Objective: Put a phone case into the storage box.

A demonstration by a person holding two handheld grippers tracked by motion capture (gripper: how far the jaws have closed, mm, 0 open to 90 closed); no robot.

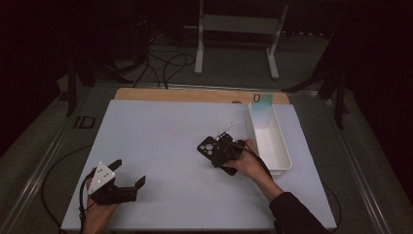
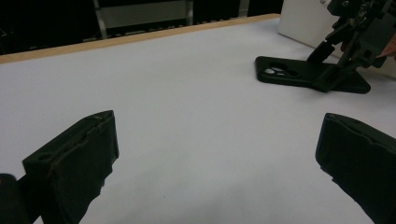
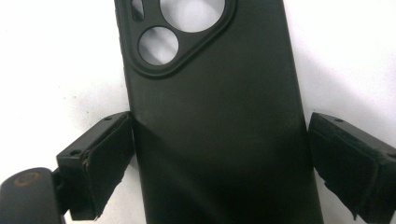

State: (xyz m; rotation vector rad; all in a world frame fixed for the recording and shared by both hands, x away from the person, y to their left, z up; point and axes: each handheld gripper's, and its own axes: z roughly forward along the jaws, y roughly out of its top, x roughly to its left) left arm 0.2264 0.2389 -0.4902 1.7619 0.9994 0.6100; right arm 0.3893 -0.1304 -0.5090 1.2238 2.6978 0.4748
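Just left of the white tray (image 1: 271, 141), a black phone case (image 1: 206, 146) lies flat on the desk (image 1: 160, 146), its camera cut-outs pointing away from the tray. Over the case's near end sits the right hand-held gripper (image 1: 219, 149), its jaws spread on both long edges; the left jaw touches the edge, the right one stands slightly apart. Well away from the tray, at the desk's near left corner, the left hand-held gripper (image 1: 130, 176) rests wide open, holding nothing.

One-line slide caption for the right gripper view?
Right tool straddles a black phone case on the white table, jaws open either side.
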